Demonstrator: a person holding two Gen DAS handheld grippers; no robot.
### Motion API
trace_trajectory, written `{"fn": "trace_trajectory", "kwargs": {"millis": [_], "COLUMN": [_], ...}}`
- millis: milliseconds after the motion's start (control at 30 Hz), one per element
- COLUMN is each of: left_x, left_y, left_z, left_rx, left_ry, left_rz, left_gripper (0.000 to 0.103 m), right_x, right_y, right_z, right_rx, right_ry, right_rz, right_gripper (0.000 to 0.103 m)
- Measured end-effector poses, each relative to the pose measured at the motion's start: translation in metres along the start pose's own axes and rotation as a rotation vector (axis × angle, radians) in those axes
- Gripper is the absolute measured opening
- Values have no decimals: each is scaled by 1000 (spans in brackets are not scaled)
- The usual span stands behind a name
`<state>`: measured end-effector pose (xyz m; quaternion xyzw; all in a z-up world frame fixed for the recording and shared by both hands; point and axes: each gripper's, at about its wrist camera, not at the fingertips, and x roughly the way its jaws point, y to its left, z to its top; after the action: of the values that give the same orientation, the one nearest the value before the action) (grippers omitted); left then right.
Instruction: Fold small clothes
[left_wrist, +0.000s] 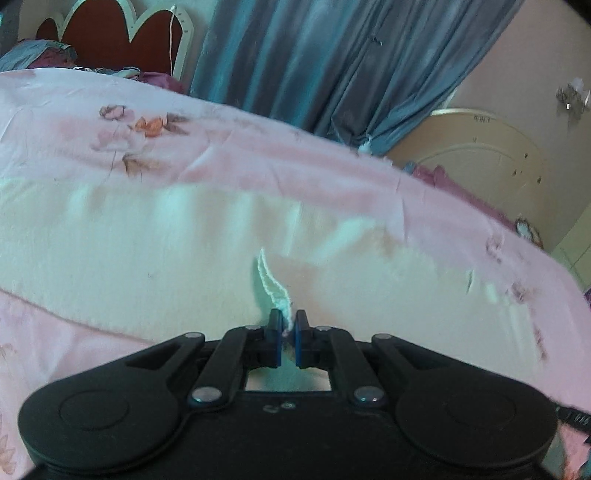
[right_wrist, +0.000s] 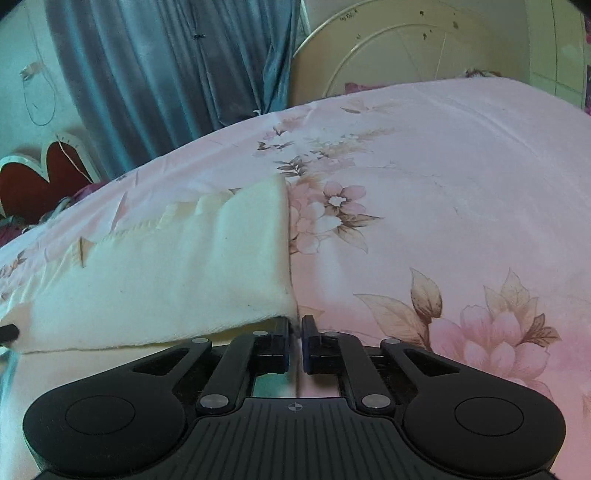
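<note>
Nearest in the left wrist view, the left gripper (left_wrist: 289, 320) is clenched on a thin edge of the cloth (left_wrist: 147, 236), a pinched ridge of white knit rising from between its blue pads (left_wrist: 277, 334). In the right wrist view the right gripper (right_wrist: 295, 326) has its jaws drawn almost together at the cloth's near corner; the cream edge runs into the narrow gap, so it appears to be grasping the cloth there.

The cloth lies spread on the bed (right_wrist: 461, 166), on its pink flowered cover. Seen from the right gripper, it stretches away to the left, its right edge straight and doubled over.

Past the bed, blue curtains (left_wrist: 314, 55) hang at its far side. A red headboard (left_wrist: 110, 33) with a white scalloped frame stands at one end of the bed, and a cream rounded footboard (right_wrist: 399, 48) at the other.
</note>
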<state>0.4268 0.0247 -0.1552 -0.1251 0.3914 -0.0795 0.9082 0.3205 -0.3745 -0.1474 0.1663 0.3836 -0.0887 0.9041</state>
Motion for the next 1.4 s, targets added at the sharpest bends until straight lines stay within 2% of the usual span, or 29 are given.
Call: {"fn": "trace_trajectory", "kwargs": {"millis": [67,100,133,167,233,300,333,367,433,600,667,833,900,933,1033,1067,1100,1200,1400], "left_x": [3,2,0,-3,-11,-20,-24,-28,-31,-13,-2,14,15,16,16,16,16,16,13], "left_y": [1,-1,-3,-4,-4,-4,-5,-7,-15,-39,-43,-32,-32,-31,-31,-31,-32,-33,-34], "left_z": [-2,-1,2,2,3,3,4,5,7,6,3,0,-1,-2,-3,-3,-3,-3,1], "left_rx": [18,27,38,45,57,67,74,82,102,146,162,120,129,133,149,155,160,161,149], "left_ry": [13,19,16,7,-19,-51,-62,-73,-87,-48,-29,1,1,0,-7,-10,-11,-9,-2], "left_rz": [12,25,39,59,82,94,93,86,63,2,11,36,38,39,43,45,47,48,55], "left_gripper": [7,12,23,29,58,62,62,62,62,62,62,62,62,62,62,62,62,62,62], "right_x": [-2,-4,-7,-12,-24,-32,-34,-34,-30,7,25,67,78,84,95,96,93,92,80], "right_y": [-3,-4,-6,-7,-8,-7,-7,-7,-6,0,0,1,0,-1,-3,-2,-1,7,14], "right_z": [0,0,1,2,4,8,12,15,23,46,56,78,83,87,92,93,94,86,88], "right_rx": [15,21,22,22,7,-2,2,10,17,27,49,85,101,106,132,131,118,-13,-43], "right_ry": [10,19,25,23,6,-18,-28,-36,-56,-20,-5,19,20,24,27,27,22,-13,-61], "right_rz": [1,10,23,26,35,44,51,61,69,96,103,97,99,98,105,108,109,24,-7], "right_gripper": [5,5,6,6,7,11,20,39,58,58,58,58,45,31,22,11,5,5,6]}}
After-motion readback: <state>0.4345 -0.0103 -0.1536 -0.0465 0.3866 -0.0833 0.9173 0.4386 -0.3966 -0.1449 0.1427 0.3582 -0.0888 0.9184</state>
